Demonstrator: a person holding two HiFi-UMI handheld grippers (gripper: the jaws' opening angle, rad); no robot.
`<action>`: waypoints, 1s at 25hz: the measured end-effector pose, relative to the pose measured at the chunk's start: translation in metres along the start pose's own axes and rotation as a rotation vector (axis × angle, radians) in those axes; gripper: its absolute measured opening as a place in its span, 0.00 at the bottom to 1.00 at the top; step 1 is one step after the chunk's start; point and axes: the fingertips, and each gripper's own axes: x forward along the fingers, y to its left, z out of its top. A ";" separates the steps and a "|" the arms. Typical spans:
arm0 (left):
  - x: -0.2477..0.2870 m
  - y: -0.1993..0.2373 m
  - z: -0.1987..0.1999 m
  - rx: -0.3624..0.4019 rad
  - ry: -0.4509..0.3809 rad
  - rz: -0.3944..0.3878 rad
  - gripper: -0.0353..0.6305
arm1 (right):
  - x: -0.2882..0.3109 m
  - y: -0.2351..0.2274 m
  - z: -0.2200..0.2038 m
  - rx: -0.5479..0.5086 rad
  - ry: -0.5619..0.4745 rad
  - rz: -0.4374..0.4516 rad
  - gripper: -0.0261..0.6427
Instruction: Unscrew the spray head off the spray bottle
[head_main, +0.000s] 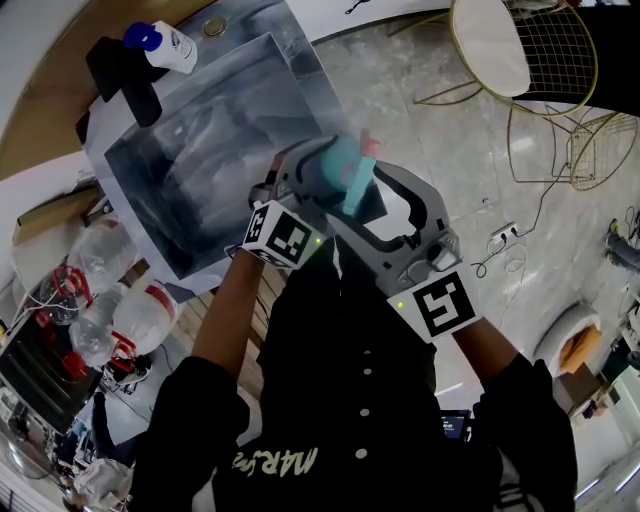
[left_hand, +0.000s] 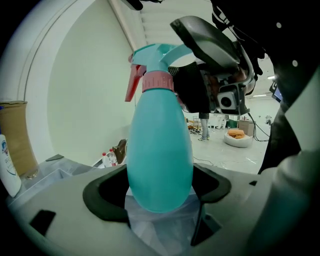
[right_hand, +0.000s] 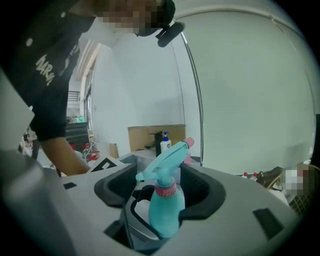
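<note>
A teal spray bottle (head_main: 345, 175) with a pink collar (left_hand: 158, 81) and red trigger is held up in the air between both grippers. My left gripper (head_main: 310, 178) is shut on the bottle's body; in the left gripper view the rounded body (left_hand: 160, 150) fills the space between its jaws (left_hand: 160, 200). My right gripper (head_main: 378, 205) comes from the other side. In the right gripper view the spray head (right_hand: 165, 160) stands between the wide-set jaws (right_hand: 160, 187), with small gaps beside the collar. The bottle's base is hidden.
Below lies a table under a grey plastic sheet (head_main: 200, 170), with a white blue-capped bottle (head_main: 165, 45) at its far corner. Several red-capped water bottles (head_main: 110, 300) sit at the left. A gold wire chair (head_main: 520, 50) stands on the marble floor at the right.
</note>
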 end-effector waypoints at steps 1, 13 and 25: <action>0.000 -0.001 0.000 0.002 0.001 -0.002 0.65 | -0.001 0.001 -0.002 -0.021 0.005 0.051 0.46; 0.001 -0.002 -0.002 0.009 0.004 -0.017 0.65 | -0.003 0.000 -0.002 -0.117 0.033 0.316 0.48; 0.001 -0.002 0.000 0.004 0.003 -0.004 0.65 | -0.001 -0.018 -0.004 0.127 -0.076 -0.363 0.52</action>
